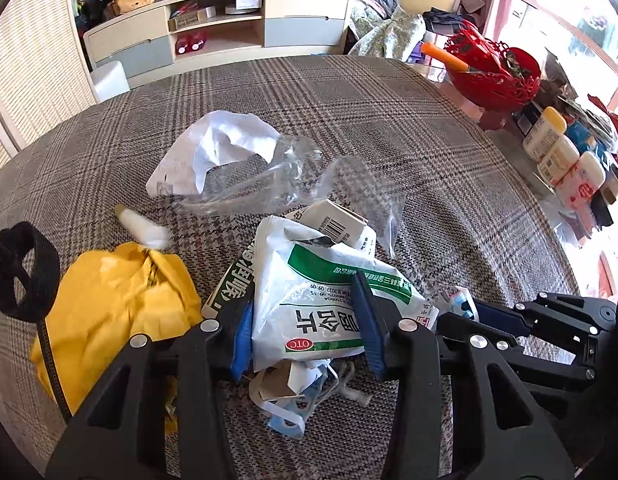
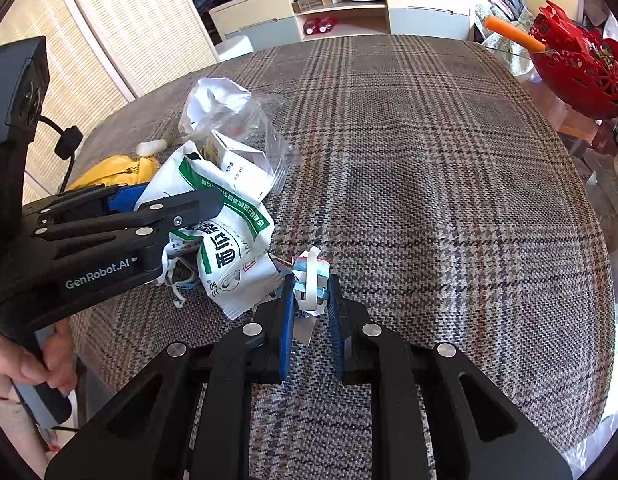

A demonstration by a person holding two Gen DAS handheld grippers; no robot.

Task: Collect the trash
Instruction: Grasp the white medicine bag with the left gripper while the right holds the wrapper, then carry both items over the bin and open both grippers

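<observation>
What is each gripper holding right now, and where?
Right gripper clamps a small crumpled wad of white-and-blue wrapper scraps at its lower end. Left gripper grips the white-and-green plastic medicine bag mid-body.

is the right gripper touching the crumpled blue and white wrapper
Touching: the right wrist view shows the right gripper with both pads pressed on the crumpled blue and white wrapper.
</observation>
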